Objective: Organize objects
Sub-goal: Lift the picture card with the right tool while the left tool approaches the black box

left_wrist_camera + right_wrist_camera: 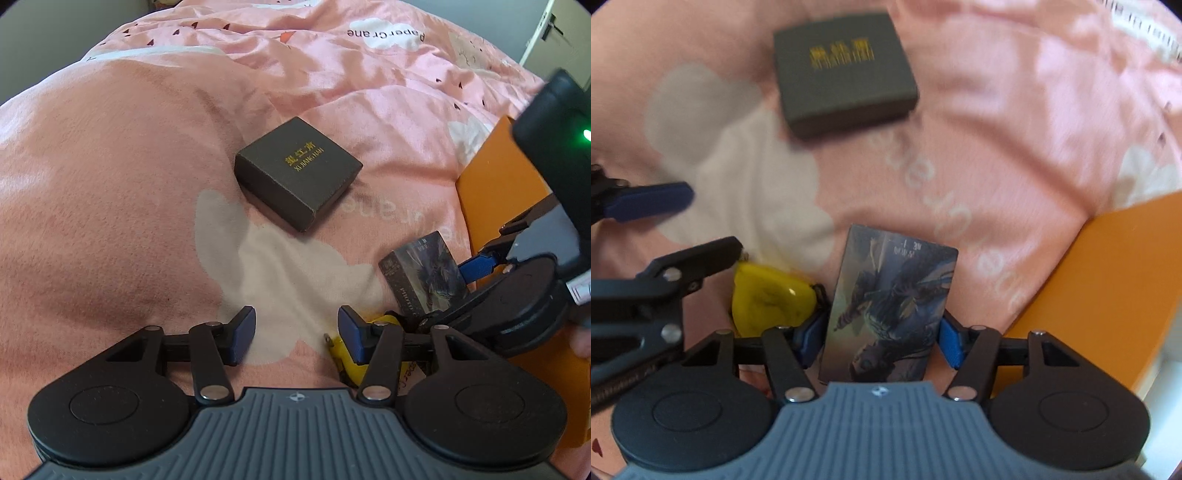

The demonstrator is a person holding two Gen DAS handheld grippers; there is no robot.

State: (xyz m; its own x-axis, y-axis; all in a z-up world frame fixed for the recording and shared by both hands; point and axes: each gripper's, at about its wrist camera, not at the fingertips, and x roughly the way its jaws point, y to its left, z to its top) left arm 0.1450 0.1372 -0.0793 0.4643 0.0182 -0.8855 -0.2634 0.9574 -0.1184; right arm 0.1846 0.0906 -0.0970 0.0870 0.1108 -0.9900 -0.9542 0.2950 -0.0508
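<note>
Nearest, the left tongs (pixel 297 332) hang released over the pink bedspread (pixel 110 221), beside a yellow tape measure (pixel 768 299). The right tongs (pixel 881 338) straddle an illustrated card box (pixel 890 306); whether the pads press it I cannot tell. Farther off lies a dark gift box (pixel 299 173), with an orange box (pixel 1108 280) alongside.

A pink bedcover (pixel 147 155) is printed with white clouds, small dark marks and lettering. A dark grey box (pixel 298 173) is marked with gold characters. A card pack (pixel 886 314) is covered in blue-grey artwork. A yellow object (pixel 772 301) and an orange box (pixel 1115 280) are plain-coloured.
</note>
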